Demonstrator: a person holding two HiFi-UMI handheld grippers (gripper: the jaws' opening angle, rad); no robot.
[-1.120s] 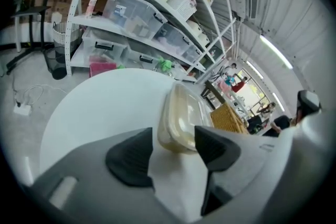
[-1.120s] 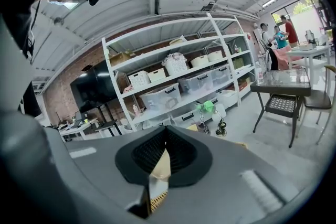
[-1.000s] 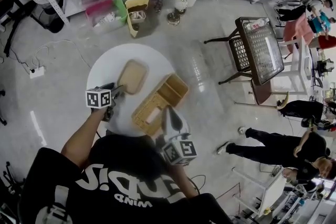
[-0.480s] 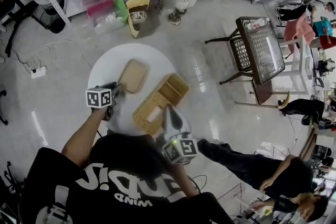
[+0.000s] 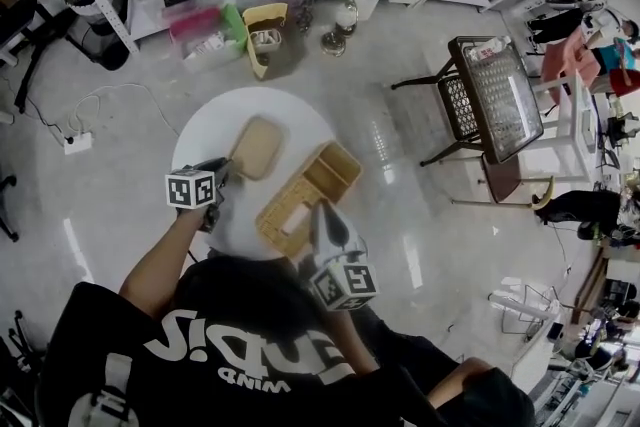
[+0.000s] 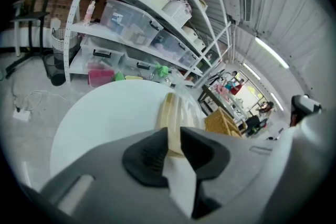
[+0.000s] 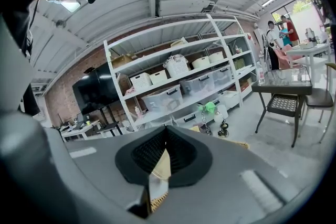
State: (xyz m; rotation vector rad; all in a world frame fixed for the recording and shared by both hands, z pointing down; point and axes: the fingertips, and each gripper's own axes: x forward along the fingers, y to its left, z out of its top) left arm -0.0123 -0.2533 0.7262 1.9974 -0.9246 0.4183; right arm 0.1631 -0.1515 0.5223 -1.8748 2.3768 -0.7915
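Cream, flat, rounded-rectangle plastic container (image 5: 257, 147) lies near the middle of the round white table (image 5: 205, 130), just beside the tan woven rectangular basket (image 5: 330, 173). My left gripper (image 6: 173, 147) has its jaws pinched almost together on the container's near edge, and my right gripper (image 7: 164, 152) is clamped on a strip of the basket's rim. I judge both grasps made but neither thing raised off the tabletop, so any lifting is yet to do. White shelving with clear plastic bins (image 6: 131, 18) stands beyond the table.
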